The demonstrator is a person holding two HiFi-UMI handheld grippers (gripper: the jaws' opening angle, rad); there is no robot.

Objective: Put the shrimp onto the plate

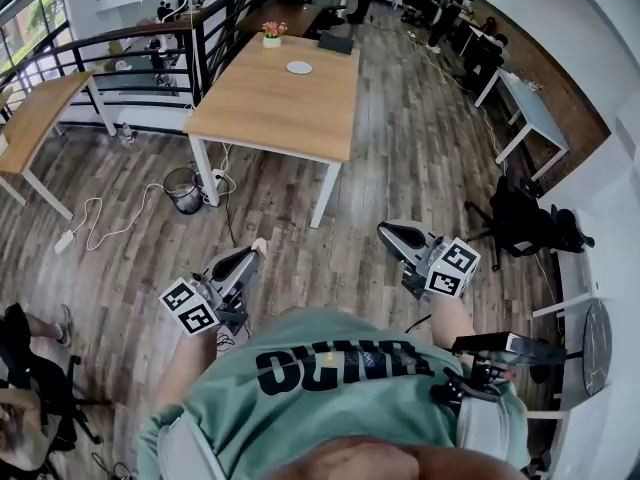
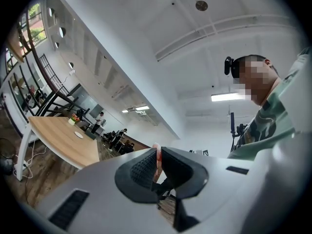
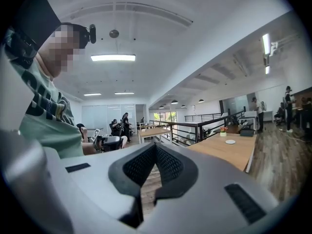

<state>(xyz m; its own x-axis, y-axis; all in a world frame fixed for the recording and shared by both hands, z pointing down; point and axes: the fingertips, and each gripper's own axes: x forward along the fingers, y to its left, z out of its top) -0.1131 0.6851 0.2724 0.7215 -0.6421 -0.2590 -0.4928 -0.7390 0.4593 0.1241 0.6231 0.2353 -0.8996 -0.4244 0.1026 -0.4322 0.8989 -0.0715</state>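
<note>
A small pink shrimp (image 2: 157,156) sticks up between the black pads of my left gripper (image 2: 158,165), which is shut on it. In the head view the left gripper (image 1: 252,255) is low at the left, above the wooden floor, with the pale shrimp (image 1: 260,244) at its tip. My right gripper (image 1: 386,234) is held at the right, and its jaws (image 3: 156,150) meet with nothing between them. The white plate (image 1: 299,67) lies far ahead on a wooden table (image 1: 270,108); it also shows small as the plate (image 2: 79,135) and the plate (image 3: 230,142).
A flower pot (image 1: 272,34) and a dark laptop bag (image 1: 336,41) stand at the table's far end. A bin (image 1: 184,189) and cables lie by its left legs. Black railings (image 1: 150,48) run behind, another desk (image 1: 35,118) at left, chairs (image 1: 520,218) at right.
</note>
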